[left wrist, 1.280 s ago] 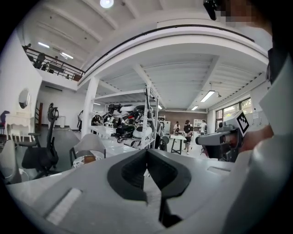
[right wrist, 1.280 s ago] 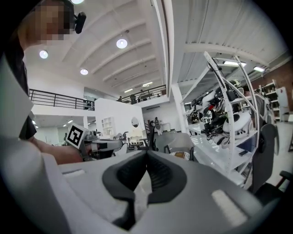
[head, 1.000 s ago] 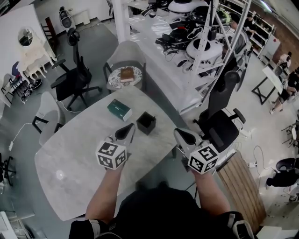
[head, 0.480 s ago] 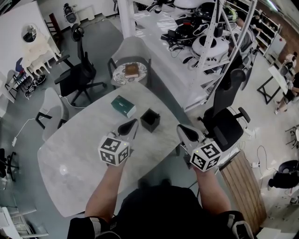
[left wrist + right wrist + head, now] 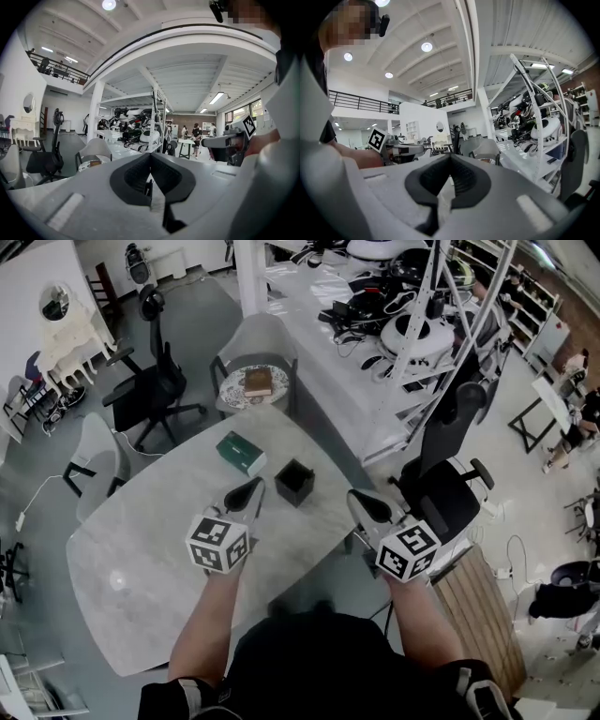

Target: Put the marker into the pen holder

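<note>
A black square pen holder [image 5: 294,483] stands on the marble table [image 5: 141,549], just beyond and between my two grippers. No marker shows clearly in any view. My left gripper [image 5: 251,488] hovers over the table to the left of the holder, its jaws closed together [image 5: 150,161]; a thin dark sliver sits in the seam and I cannot tell what it is. My right gripper [image 5: 357,501] hangs off the table's right edge, jaws closed with nothing between them [image 5: 450,160]. Both point level across the room, so each gripper view shows the other gripper [image 5: 229,140] [image 5: 393,149].
A green box [image 5: 241,453] lies on the table behind the holder. A grey chair carrying a book [image 5: 255,382] stands at the table's far end. Black office chairs [image 5: 155,381] [image 5: 442,486] flank the table, a long cluttered bench [image 5: 375,324] runs behind, and a wooden bench [image 5: 480,615] stands at right.
The head view has shifted slightly. Both grippers keep their pose and stay closed; the left has drifted a little to the left.
</note>
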A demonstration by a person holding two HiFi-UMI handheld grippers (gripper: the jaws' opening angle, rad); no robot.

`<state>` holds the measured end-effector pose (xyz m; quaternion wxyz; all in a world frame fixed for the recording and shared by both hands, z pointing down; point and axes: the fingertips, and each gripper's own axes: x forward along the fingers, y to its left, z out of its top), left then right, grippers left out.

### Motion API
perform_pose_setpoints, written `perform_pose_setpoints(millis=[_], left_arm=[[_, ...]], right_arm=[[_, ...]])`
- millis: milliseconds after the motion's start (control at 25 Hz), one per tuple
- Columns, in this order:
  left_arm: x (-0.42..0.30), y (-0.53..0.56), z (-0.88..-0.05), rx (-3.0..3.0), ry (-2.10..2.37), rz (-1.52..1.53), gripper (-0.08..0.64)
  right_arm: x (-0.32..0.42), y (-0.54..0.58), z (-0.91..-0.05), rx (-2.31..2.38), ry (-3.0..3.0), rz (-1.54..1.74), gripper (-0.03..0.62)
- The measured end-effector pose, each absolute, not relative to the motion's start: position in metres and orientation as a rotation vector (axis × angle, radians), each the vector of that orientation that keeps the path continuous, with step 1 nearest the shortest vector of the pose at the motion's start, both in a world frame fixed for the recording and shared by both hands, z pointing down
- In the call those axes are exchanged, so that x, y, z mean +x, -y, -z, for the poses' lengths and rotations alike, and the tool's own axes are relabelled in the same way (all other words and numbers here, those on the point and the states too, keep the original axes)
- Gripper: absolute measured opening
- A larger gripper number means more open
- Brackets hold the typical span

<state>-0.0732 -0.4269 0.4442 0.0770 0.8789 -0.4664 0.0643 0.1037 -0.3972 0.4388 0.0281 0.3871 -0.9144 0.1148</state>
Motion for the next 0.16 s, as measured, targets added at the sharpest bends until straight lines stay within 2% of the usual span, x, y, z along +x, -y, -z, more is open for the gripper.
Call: perform_pose_setpoints(millis=[160], left_arm=[[-0.0724, 0.427, -0.4495, 2.627, 1.383, -0.212, 0.011]], right_arm=[[0.105, 0.4016, -0.4343, 1.201, 2.817, -0.339, 0.002]])
